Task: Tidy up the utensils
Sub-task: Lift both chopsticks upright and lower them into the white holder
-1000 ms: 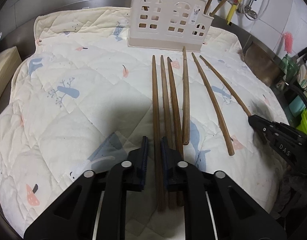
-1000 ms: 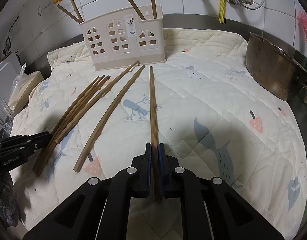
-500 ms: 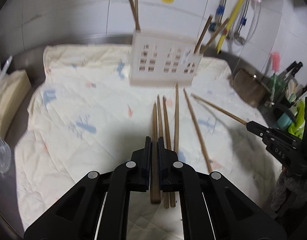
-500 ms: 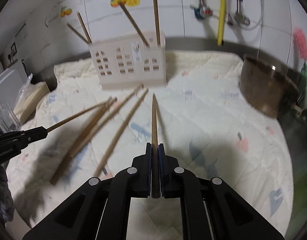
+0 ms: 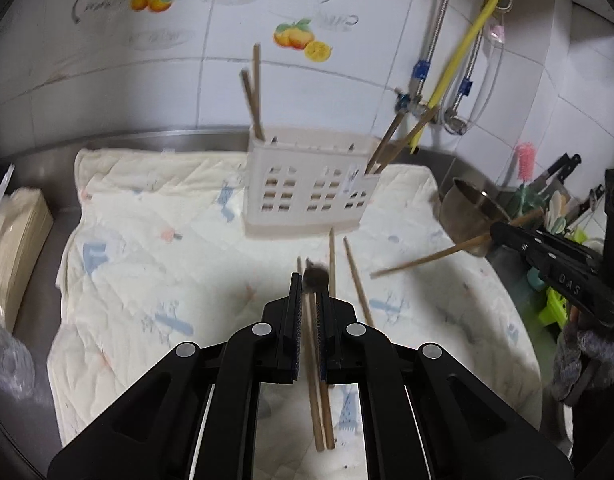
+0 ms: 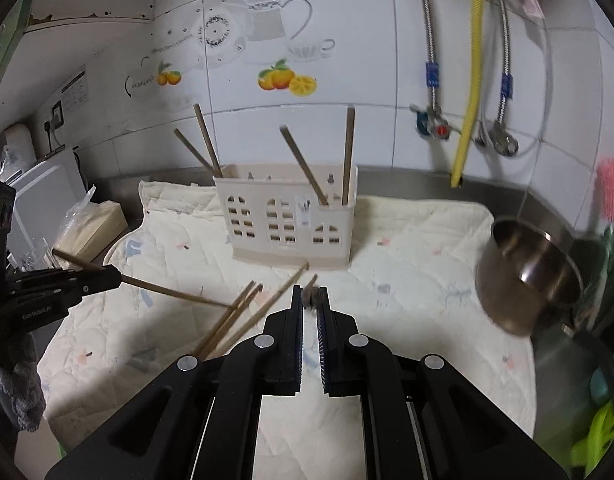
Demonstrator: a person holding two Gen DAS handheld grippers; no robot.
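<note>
A cream plastic utensil holder (image 5: 307,196) stands at the back of the quilted mat (image 5: 155,264); it also shows in the right wrist view (image 6: 291,220), with several wooden chopsticks upright in it. My left gripper (image 5: 310,280) is shut on a chopstick (image 5: 315,276) seen end-on, raised above the mat. My right gripper (image 6: 312,294) is shut on another chopstick (image 6: 312,298), also end-on and raised. From the left wrist view the right gripper (image 5: 503,234) holds its chopstick (image 5: 427,258) pointing left. Several loose chopsticks (image 6: 231,316) lie on the mat.
A steel pot (image 6: 527,272) sits at the mat's right edge. A tissue pack (image 5: 15,248) and plastic bag lie at the left. Tiled wall, hoses and a yellow pipe (image 6: 467,80) rise behind the holder. Knives and a pink brush (image 5: 523,160) stand far right.
Both grippers lifted their chopsticks off the mat and tilted them up, so each stick now points toward its camera. The holder sits lower in both views.
</note>
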